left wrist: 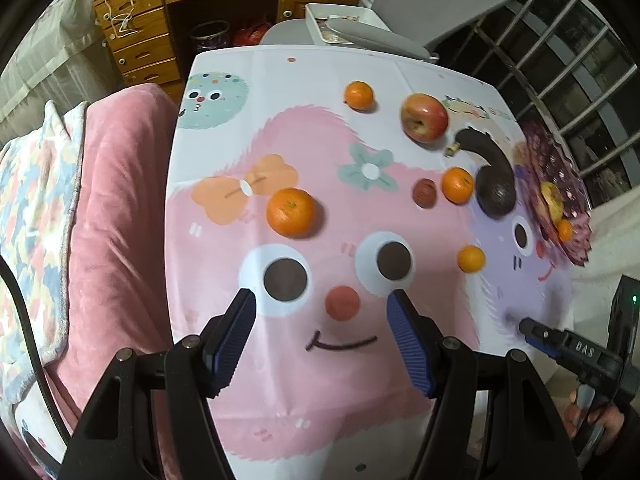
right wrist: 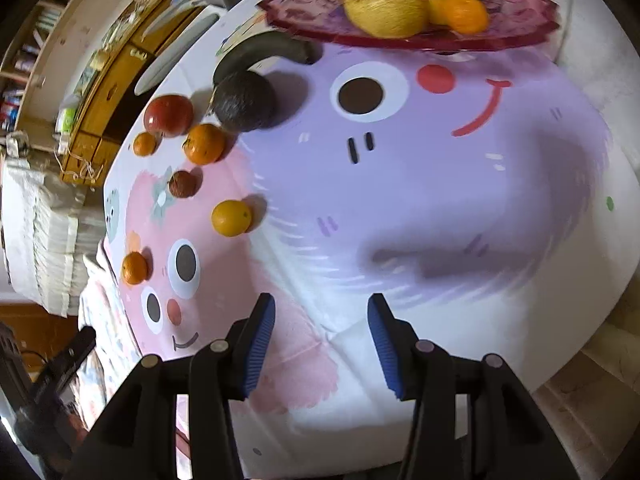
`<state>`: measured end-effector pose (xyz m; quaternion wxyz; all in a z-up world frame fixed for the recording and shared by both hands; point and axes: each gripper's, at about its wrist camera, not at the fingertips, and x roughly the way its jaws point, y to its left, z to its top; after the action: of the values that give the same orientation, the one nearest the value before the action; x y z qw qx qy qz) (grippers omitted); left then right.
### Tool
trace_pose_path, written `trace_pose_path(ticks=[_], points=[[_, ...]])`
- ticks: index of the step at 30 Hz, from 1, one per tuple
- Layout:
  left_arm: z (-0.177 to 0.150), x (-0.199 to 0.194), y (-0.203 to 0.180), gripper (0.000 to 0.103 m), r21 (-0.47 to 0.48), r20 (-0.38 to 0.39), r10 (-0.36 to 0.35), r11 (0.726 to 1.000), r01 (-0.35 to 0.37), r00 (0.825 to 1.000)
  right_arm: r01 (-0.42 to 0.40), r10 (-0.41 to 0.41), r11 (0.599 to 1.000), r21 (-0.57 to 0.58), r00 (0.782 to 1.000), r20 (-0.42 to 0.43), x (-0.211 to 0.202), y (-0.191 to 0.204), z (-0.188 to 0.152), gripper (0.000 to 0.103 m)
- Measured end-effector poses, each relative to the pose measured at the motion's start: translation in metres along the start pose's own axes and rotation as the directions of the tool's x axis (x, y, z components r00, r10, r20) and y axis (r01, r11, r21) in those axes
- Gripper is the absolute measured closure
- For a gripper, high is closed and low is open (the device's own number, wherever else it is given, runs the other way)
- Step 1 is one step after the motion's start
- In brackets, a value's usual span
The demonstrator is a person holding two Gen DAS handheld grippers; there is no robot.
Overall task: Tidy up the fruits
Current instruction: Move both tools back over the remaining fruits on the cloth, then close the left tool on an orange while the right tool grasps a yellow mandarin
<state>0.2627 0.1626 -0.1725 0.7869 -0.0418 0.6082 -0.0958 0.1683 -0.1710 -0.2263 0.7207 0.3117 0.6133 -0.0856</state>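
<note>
Fruit lies loose on a cartoon tablecloth (left wrist: 320, 360): several oranges, the nearest (left wrist: 291, 212), a red apple (left wrist: 424, 117), a dark banana (left wrist: 486, 148), an avocado (left wrist: 495, 193) and a small brown fruit (left wrist: 424, 192). A purple plate (right wrist: 520, 20) at the far right edge holds a yellow fruit (right wrist: 384, 6) and an orange (right wrist: 464, 12). My left gripper (left wrist: 322, 300) is open and empty above the cloth, short of the nearest orange. My right gripper (right wrist: 322, 306) is open and empty over the purple part of the cloth (right wrist: 400, 200); it also shows in the left wrist view (left wrist: 528, 326).
A pink-covered bed or sofa (left wrist: 116, 220) runs along the table's left side. A wooden desk with drawers (left wrist: 140, 40) and a grey chair (left wrist: 420, 8) stand behind the table. A window grille (left wrist: 580, 80) is at the right.
</note>
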Motion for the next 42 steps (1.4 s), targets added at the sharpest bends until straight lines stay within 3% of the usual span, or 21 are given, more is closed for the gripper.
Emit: trace_pose_path(ticks=[11, 22, 30, 42], points=[[0.035, 0.045, 0.015, 0.036, -0.052, -0.057, 0.028, 0.998, -0.031, 0.998, 0.024, -0.023, 0.982, -0.187, 1.000, 0.012, 0.027, 0.044, 0.019, 0.054], [0.063, 0.093, 0.019, 0.036, -0.088, -0.065, 0.010, 0.996, -0.016, 0.998, 0.048, -0.038, 0.904, -0.426, 0.999, 0.031, 0.055, 0.088, 0.032, 0.055], [0.067, 0.114, 0.021, 0.036, -0.127, -0.071, 0.005, 0.992, -0.014, 0.997, 0.071, -0.055, 0.874, -0.480, 0.997, 0.047, 0.067, 0.098, 0.035, 0.055], [0.069, 0.125, 0.021, 0.053, -0.124, -0.079, 0.016, 0.992, -0.026, 0.997, 0.095, -0.073, 0.864, -0.495, 0.995, 0.064, 0.071, 0.098, 0.041, 0.066]])
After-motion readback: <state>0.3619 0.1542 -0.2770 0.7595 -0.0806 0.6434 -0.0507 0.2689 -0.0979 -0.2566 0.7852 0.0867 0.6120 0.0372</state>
